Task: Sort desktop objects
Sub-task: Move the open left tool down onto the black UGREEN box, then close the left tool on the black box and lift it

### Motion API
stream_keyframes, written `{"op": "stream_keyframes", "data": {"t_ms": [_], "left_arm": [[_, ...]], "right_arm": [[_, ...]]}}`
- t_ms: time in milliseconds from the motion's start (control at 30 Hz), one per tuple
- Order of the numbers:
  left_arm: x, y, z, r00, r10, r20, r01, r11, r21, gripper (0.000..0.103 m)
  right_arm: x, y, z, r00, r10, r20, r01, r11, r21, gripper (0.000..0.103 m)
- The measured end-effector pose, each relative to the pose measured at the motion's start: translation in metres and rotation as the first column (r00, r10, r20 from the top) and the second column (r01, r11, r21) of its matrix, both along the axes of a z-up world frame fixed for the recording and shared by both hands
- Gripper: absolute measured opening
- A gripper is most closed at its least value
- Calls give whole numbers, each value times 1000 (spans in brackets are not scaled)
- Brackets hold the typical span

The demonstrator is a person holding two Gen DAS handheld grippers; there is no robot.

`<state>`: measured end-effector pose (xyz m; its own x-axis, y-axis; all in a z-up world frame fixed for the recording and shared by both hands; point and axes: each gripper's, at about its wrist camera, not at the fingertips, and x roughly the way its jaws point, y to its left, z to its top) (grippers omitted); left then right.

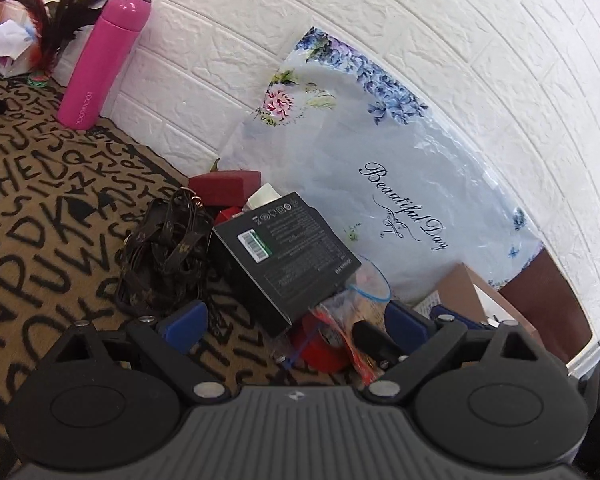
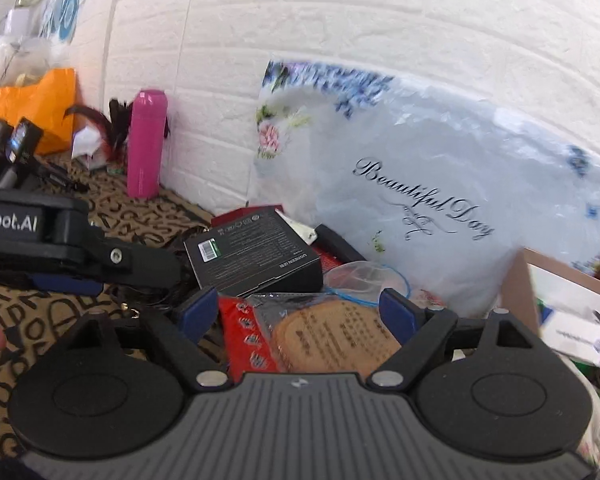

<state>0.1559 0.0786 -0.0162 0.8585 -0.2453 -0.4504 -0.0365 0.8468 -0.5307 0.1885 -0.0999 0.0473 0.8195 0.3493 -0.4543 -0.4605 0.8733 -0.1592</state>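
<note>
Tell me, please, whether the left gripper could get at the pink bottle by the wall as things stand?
Probably yes: the pink bottle stands upright against the wall with bare patterned mat before it, and the left gripper is open and empty; the clutter lies off to the side.

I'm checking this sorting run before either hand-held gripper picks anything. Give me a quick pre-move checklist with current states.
1. Left hand-held gripper open, nothing held: ok.
2. Right hand-held gripper open: ok.
3. Snack packet between right fingers, not pinched: ok.
4. Black box lying flat: not ok, it leans on the pile.
5. Pink bottle upright, away from the pile: ok.
6. Cardboard box has room: cannot tell.
</note>
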Motion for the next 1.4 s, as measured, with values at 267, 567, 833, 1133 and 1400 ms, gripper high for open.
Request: {"op": "stream_keyframes", "data": {"t_ms": [267,567,833,1133,1400], "left_arm": [[44,3,-13,999,-23,-44,24,1000,12,94],[71,7,-24,995,-58,-77,58,998,-1,93],[81,7,-35,992,-76,-105,75,997,-15,80],[50,-2,-23,990,-68,-126,71,997,20,66],[-30,-21,-3,993,-66,-101,76,992,100,66]], "right_arm": [[49,24,-15,994,100,-52,-101,995,-19,86],[72,31,-28,987,162,-15,-163,985,-51,88],[83,32,-35,975,211,-72,-209,977,35,91],[43,25,-30,968,240,-77,-239,971,24,81],[-30,11,-15,962,269,-42,-269,963,20,81]]}}
